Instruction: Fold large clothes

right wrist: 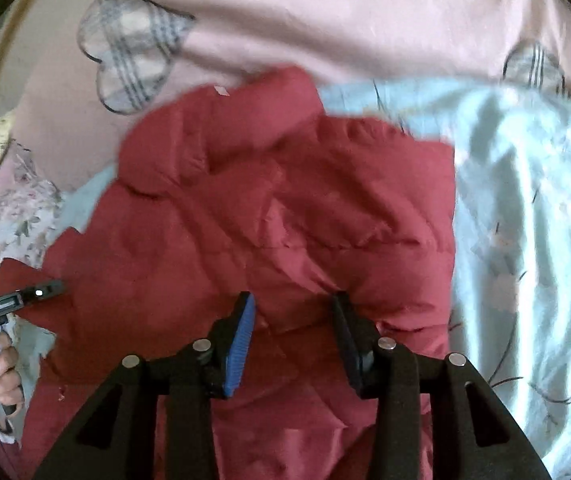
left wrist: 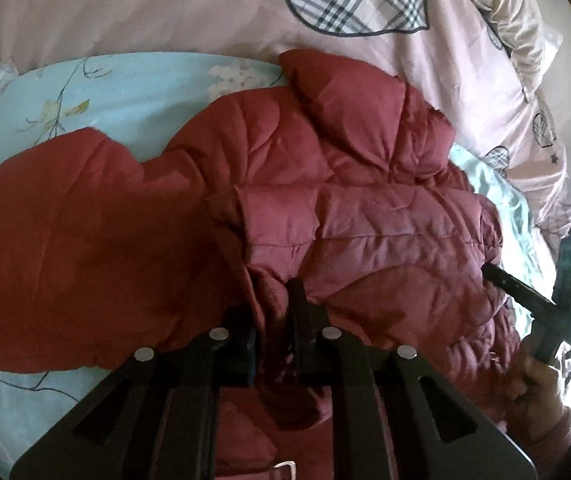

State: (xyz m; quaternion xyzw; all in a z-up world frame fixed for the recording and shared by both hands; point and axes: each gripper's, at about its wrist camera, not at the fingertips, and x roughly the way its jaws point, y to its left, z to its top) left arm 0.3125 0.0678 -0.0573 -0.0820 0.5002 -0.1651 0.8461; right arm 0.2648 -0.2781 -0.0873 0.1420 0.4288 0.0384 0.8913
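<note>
A red quilted jacket (left wrist: 285,200) lies crumpled on a pale blue floral sheet (left wrist: 97,92), a pink heart-print duvet (left wrist: 165,12) behind it. The left gripper (left wrist: 275,308) pinches a fold of the jacket's near hem — its fingers nearly together with cloth bunched between them. To the right, the right gripper (right wrist: 293,316) stands wide apart over the jacket's near edge — blue pads (right wrist: 241,340) bare, gripping nothing.
</note>
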